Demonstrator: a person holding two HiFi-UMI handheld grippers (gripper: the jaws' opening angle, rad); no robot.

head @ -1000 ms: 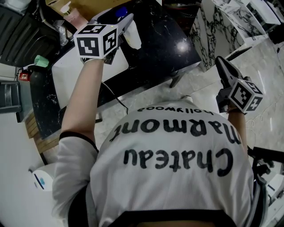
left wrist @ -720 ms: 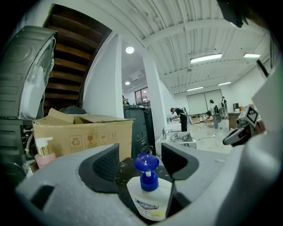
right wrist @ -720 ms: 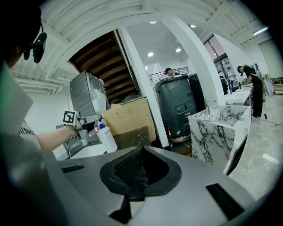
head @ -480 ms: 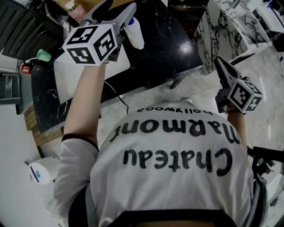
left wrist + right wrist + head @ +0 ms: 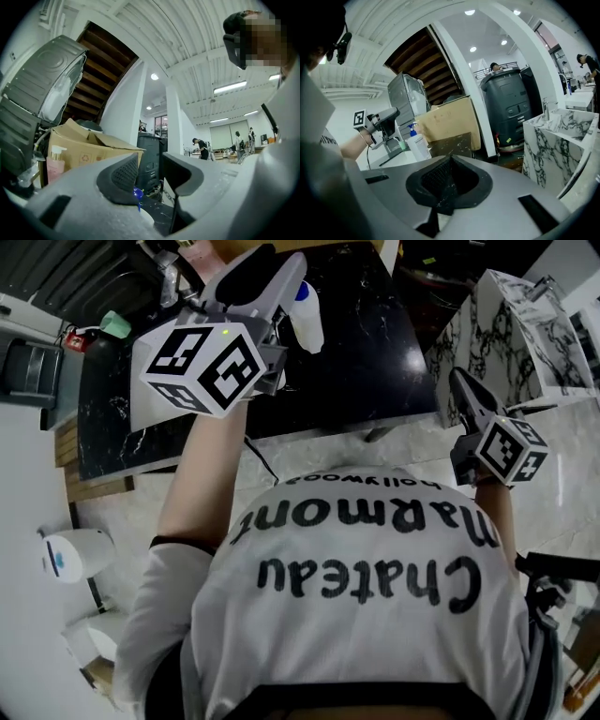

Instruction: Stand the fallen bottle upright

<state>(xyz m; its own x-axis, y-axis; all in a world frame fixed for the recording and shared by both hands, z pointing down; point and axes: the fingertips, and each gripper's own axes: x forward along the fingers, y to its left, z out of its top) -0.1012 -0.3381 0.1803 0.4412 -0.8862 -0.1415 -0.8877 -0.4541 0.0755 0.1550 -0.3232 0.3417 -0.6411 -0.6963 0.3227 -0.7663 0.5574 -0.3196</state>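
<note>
Bottle [image 5: 307,322] upright on counter [image 5: 375,362], just ahead of my left claw [image 5: 150,166]: empty, jaws just narrowing. Right claw [image 5: 447,183] clenched, well apart.

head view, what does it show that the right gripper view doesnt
Only the head view: the marker cube on the right hand-held gripper and a white round object low on the left. Only the right gripper view: ceiling lights, a distant person, and its own jaws shut on nothing. Both: the white bottle with a blue top and the marble counter.
</note>
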